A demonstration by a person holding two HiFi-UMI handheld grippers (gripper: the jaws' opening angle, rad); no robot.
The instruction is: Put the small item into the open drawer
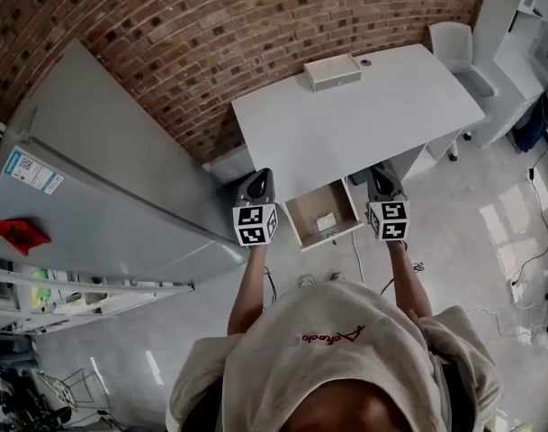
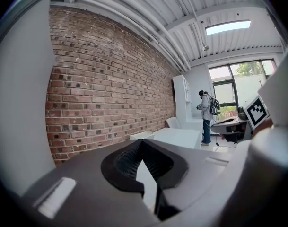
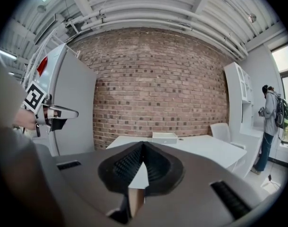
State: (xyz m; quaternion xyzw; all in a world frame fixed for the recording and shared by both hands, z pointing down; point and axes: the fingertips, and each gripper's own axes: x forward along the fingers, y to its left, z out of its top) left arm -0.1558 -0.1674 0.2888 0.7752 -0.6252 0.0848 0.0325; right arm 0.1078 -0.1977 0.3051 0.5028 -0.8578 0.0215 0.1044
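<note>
Left gripper [image 1: 256,187], right gripper [image 1: 382,180]: fingers together, empty. Small white item [image 1: 326,221] lies in open wooden drawer [image 1: 295,218] at white tabletop's [image 1: 345,124] 6 o'clock; placement appears complete; next, retract.

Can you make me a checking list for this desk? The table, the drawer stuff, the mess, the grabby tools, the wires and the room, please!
Surface: white rectangular table, top mostly bare.
Job's things: open pale-wood drawer under the table's near edge; small white item lies inside it.
Clutter: flat white box at the table's far edge.
Grippers: left tool and right tool both shut, nothing between the jaws, one on each side of the drawer.
Cables: thin black cable on the floor at right.
Surroundings: red brick wall, tall grey cabinet, white chair, person far off by a window.
</note>
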